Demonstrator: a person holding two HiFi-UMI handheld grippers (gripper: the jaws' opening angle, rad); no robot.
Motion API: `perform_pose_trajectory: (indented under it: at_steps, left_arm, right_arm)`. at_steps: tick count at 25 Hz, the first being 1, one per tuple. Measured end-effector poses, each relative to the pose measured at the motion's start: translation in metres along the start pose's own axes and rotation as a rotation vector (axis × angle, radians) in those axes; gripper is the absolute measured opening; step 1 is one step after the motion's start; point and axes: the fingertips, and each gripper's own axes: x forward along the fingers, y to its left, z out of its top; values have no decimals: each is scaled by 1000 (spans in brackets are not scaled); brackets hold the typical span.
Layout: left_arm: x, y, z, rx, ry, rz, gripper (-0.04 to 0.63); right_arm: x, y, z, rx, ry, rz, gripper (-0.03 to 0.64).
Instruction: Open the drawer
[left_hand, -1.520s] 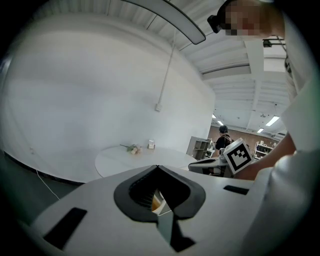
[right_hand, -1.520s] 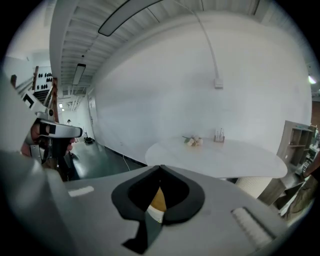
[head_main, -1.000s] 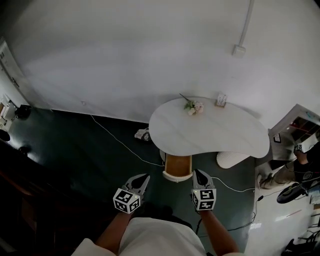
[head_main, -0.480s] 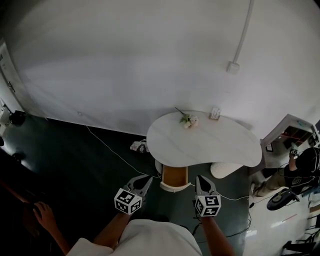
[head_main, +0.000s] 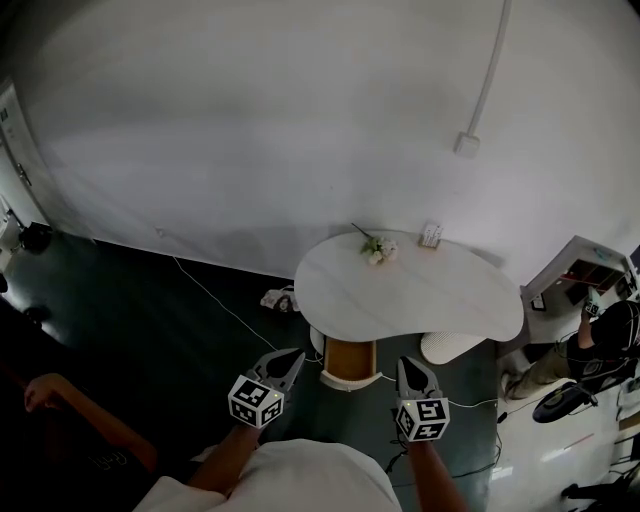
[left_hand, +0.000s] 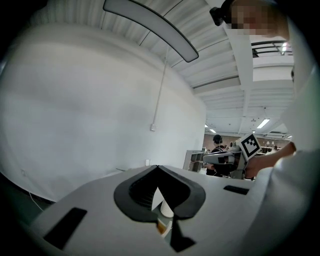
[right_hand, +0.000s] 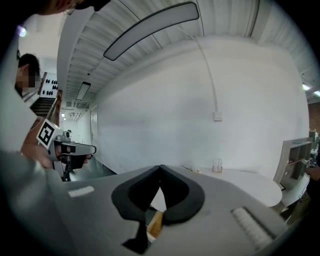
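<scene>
- White curved table: just ahead of the left gripper and right gripper.
- Flower sprig and small card stand: on the table's edge farthest from the tips.
- Dark floor: a white cable lies ahead-left of the left gripper.

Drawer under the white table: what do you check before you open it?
1. Left gripper empty: ok, nothing between its jaws.
2. Right gripper empty: ok.
3. Jaws apart, ready to grab: not ok, both pairs are together.
4. Grippers at the drawer: not ok, both hang short of it.
5. Where to grab it: cannot tell, its front is too small in the head view.
6. Flowers safe on the table: ok, back from the near edge.
</scene>
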Motion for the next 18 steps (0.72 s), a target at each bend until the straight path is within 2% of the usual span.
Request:
perform_pose_trajectory:
  at_steps: [18]
  left_arm:
    - [12,0,5,-16,-27,30,6]
  right_arm:
    - [-1,-7,2,-7,-4,9,11]
